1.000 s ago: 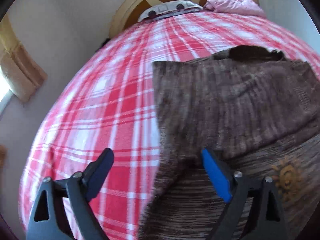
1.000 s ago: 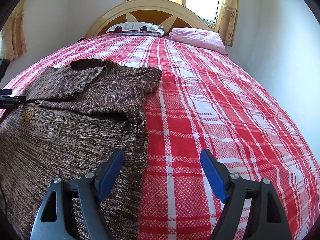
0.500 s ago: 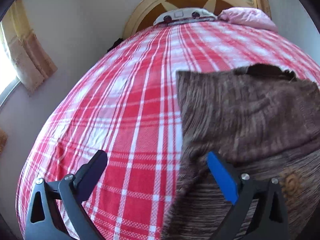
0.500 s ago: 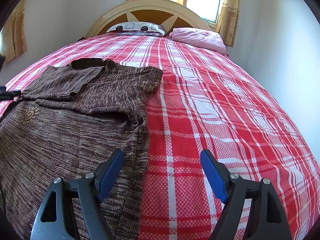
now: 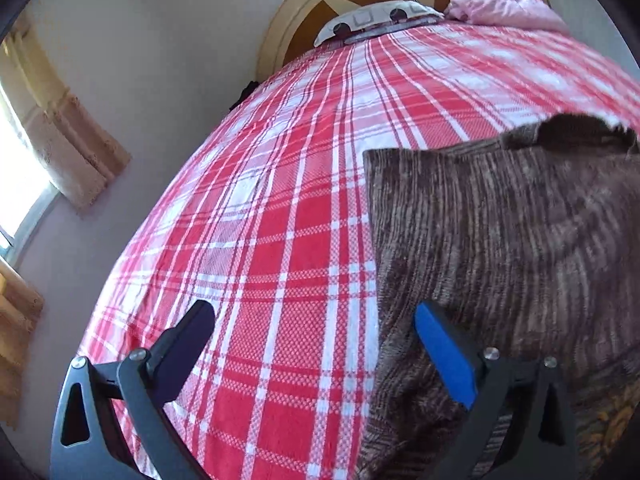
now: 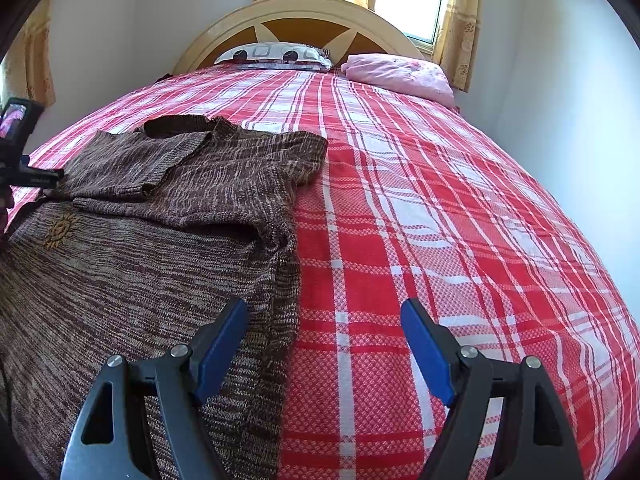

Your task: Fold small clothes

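Observation:
A brown knitted sweater with a small gold sun emblem lies flat on the bed, its left sleeve folded across the chest. In the left wrist view the sweater fills the right side. My left gripper is open and empty, above the sweater's left edge, its right finger over the knit. My right gripper is open and empty, above the sweater's right side edge, its left finger over the knit. The left gripper's body shows at the far left of the right wrist view.
The red and white plaid bedspread covers the bed. A patterned pillow and a pink pillow lie at the wooden headboard. Walls flank both sides; curtained windows stand at the left and behind the headboard.
My left gripper has moved left, off the sweater's body to its left edge, so more plaid shows. My right gripper and the sweater have hardly moved.

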Available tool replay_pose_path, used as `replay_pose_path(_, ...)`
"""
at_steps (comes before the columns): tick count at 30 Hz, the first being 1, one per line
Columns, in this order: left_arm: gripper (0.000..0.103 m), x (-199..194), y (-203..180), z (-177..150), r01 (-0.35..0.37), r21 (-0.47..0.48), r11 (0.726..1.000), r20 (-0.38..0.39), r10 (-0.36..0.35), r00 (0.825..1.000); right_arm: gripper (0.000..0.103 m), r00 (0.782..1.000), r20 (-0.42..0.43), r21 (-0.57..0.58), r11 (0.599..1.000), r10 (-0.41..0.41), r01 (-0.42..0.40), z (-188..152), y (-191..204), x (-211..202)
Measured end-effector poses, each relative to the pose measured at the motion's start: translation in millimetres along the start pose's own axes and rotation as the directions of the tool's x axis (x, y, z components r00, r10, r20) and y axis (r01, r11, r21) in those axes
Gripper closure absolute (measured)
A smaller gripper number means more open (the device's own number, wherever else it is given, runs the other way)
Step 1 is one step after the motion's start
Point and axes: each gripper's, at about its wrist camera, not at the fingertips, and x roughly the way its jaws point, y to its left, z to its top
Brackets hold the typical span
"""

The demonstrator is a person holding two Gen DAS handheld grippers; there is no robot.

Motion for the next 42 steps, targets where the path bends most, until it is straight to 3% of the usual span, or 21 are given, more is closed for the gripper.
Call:
replay_pose_path(6, 0.000, 4.7, 2.7, -4.7, -0.089, 0.012, 0.996, 0.020, 0.089, 0.996, 0.024, 1.000, 0.000, 0.002, 1.000, 0.001, -0.001, 0.0, -0.8, 0.6)
replay_pose_path(17, 0.000, 25.6, 31.3, -10.8, -0.068, -0.118, 0.991, -0.081, 0.058, 0.995, 0.024, 1.000, 0.002, 0.007, 1.000, 0.000, 0.000, -0.2, -1.4, 0.3)
replay_pose_path(19, 0.000, 22.9, 31.2, -12.0, -0.062, -0.121, 0.991, -0.066, 0.055, 0.996, 0.024, 1.000, 0.005, 0.009, 1.000, -0.002, 0.002, -0.4, -2.3, -0.2)
replay_pose_path(24, 0.000, -0.9, 46.8, -19.5, 0.021, -0.146, 0.989, -0.032, -0.026, 0.999, 0.024, 1.000, 0.009, 0.017, 1.000, -0.004, 0.004, -0.6, -4.4, -1.1)
replay_pose_path(31, 0.000, -67.5, 72.1, -61.5, 0.133, -0.125, 0.983, 0.042, -0.128, 0.991, 0.024, 0.999, 0.047, 0.072, 0.997, -0.022, 0.018, -1.2, -15.7, -27.3)
replay_pose_path(38, 0.000, -122.4, 91.0, -129.1, 0.238, -0.125, 0.963, 0.069, -0.231, 0.971, 0.024, 0.999, 0.007, 0.070, 0.997, 0.032, -0.033, -39.7, -4.5, -71.0)
replay_pose_path(42, 0.000, -147.8, 97.6, -162.6, 0.284, -0.159, 0.946, 0.066, -0.276, 0.959, 0.024, 0.992, 0.004, 0.125, 0.984, 0.125, -0.124, -67.8, -5.2, -98.3)
